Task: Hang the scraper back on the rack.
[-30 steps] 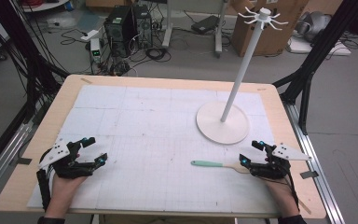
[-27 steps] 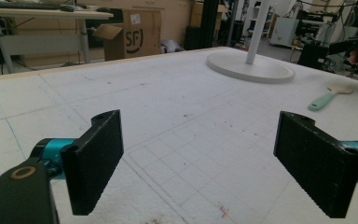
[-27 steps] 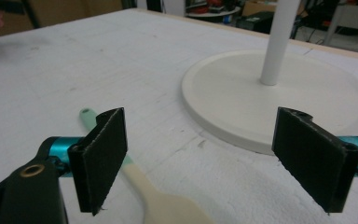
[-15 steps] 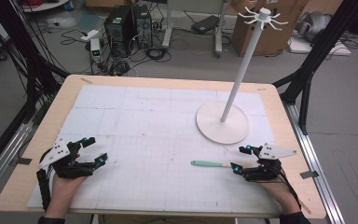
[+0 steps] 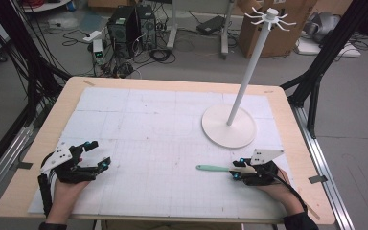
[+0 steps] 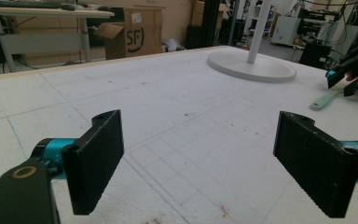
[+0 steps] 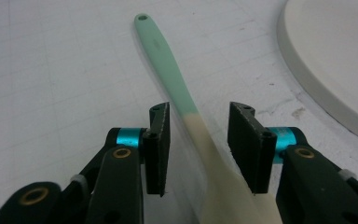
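Observation:
A spatula (image 5: 211, 168) with a mint-green handle and a cream blade lies flat on the white gridded mat (image 5: 163, 143), front right. My right gripper (image 5: 235, 171) rests on the mat with the spatula between its pads. In the right gripper view the spatula (image 7: 168, 70) runs up between the jaws of my right gripper (image 7: 199, 112), which have just been closing, and a gap still shows on each side of it. My left gripper (image 5: 100, 153) sits at the front left, wide open over bare mat (image 6: 200, 140).
A white stand with a round base (image 5: 229, 127) and a tall pole topped with hooks (image 5: 270, 17) rises just behind the spatula. The base edge (image 7: 335, 56) lies close to the right jaw. Wooden table edges (image 5: 311, 158) frame the mat.
My right gripper has slid left along the spatula, and its jaws have narrowed around it. The left gripper has stayed put.

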The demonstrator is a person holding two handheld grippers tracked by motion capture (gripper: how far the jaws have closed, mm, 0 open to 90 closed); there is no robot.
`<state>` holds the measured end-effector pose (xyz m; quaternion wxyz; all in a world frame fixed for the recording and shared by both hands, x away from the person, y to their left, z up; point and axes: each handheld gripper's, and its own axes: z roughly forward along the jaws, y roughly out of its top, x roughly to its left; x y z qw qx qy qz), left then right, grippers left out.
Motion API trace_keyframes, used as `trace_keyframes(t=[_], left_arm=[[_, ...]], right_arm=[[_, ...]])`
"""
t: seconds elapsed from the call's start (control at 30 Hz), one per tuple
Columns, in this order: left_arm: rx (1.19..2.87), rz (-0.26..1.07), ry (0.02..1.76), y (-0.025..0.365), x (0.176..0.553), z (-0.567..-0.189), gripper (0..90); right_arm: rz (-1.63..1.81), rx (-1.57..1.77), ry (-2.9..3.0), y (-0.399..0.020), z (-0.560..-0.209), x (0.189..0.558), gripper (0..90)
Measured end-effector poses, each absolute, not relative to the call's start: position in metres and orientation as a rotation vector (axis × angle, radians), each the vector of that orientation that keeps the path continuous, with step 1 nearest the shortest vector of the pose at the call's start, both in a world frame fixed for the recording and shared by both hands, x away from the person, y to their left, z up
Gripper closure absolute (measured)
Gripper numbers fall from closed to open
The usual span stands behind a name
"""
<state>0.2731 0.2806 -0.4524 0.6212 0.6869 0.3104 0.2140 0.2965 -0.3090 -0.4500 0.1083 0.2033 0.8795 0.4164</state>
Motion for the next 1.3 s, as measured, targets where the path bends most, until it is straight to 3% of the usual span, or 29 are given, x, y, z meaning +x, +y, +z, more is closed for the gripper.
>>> trace_keyframes(t=[0.33,0.9,1.3], left_arm=[[1.582,0.497,0.709,0.280,0.273,-0.452,17.3],[1.587,0.501,0.708,0.279,0.273,-0.452,17.4],[1.587,0.501,0.707,0.279,0.272,-0.452,17.5]], right_arm=[[1.209,0.589,2.622,-0.307,-0.451,0.302,77.0],[1.236,0.679,2.588,-0.314,-0.444,0.298,82.1],[1.349,0.845,2.456,-0.334,-0.391,0.292,82.0]])
